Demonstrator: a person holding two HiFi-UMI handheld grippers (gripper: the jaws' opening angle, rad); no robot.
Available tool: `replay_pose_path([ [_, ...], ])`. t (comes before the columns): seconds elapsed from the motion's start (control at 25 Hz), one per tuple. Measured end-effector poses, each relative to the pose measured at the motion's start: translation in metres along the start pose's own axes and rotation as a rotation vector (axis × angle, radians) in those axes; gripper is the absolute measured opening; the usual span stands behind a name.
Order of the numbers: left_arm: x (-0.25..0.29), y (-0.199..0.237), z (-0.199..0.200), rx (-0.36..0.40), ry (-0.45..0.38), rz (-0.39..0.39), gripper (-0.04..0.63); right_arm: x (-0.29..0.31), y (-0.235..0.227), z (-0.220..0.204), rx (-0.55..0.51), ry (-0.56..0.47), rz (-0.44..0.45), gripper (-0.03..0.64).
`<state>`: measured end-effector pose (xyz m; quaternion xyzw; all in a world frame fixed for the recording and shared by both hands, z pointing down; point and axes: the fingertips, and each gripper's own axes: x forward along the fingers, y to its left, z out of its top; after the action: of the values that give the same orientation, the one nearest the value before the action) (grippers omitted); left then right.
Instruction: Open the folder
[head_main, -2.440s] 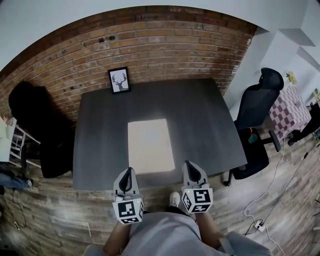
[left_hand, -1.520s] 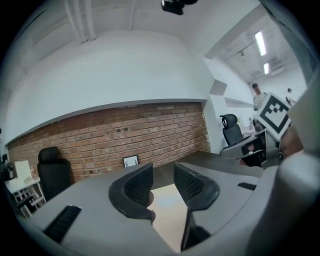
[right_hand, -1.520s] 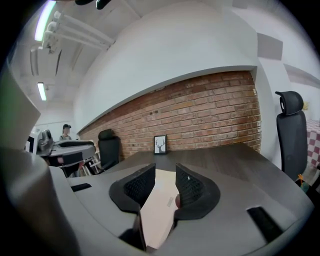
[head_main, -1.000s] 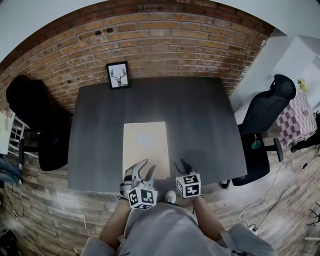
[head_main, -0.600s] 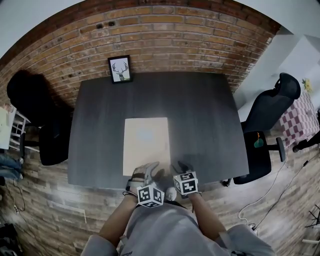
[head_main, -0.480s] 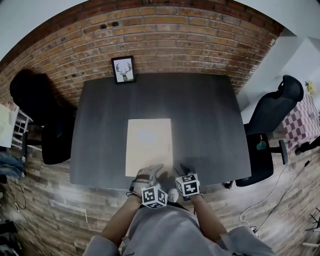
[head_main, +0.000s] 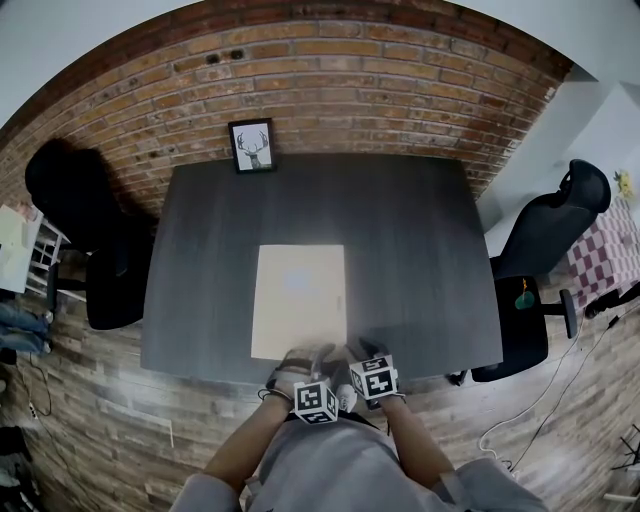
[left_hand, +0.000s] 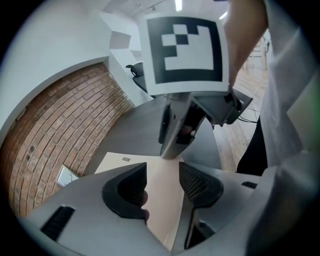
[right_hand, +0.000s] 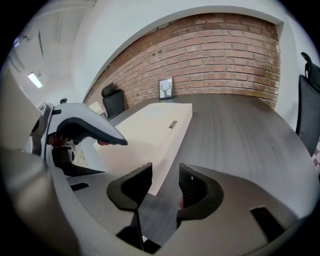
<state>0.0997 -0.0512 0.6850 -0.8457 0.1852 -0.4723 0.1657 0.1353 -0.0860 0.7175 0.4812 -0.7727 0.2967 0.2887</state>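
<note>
A cream folder (head_main: 298, 300) lies shut and flat on the dark grey table (head_main: 420, 270). Both grippers hang at its near edge, close together. My left gripper (head_main: 312, 354) is over the near edge, and its jaws are opening with the folder (left_hand: 161, 186) showing below the gap, not pinched. My right gripper (head_main: 360, 350) sits at the near right corner. Its jaws are opening too, astride the folder's right edge (right_hand: 167, 145) without pressing it. In the left gripper view the right gripper (left_hand: 172, 150) points down at the cover. The right gripper view shows the left gripper (right_hand: 97, 145) just to the left.
A framed deer picture (head_main: 252, 146) leans on the brick wall at the table's far edge. Black office chairs stand to the left (head_main: 90, 260) and right (head_main: 545, 250) of the table. The table's near edge (head_main: 250, 375) runs just under both grippers.
Both grippers have come down and drawn together at the folder's near edge. The left one has rolled. Both pairs of jaws stand wider. The folder has not moved.
</note>
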Motion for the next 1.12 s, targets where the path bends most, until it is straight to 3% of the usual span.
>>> replay_pose_path([
  [0.44,0.015,-0.022,0.002,0.049,0.047,-0.028,0.195,-0.001,-0.001,0.001,-0.010,0.019,0.004,0.140],
  [0.56,0.018,-0.023,-0.003,0.049,0.079,0.000,0.188,-0.001,-0.001,0.000,-0.010,0.017,0.002,0.141],
  [0.8,0.010,-0.014,0.001,0.037,0.058,0.036,0.142,-0.001,0.001,0.000,-0.027,0.025,-0.002,0.140],
  [1.12,-0.004,-0.011,0.010,-0.018,0.031,0.083,0.030,-0.001,0.000,0.001,-0.041,0.032,-0.008,0.140],
])
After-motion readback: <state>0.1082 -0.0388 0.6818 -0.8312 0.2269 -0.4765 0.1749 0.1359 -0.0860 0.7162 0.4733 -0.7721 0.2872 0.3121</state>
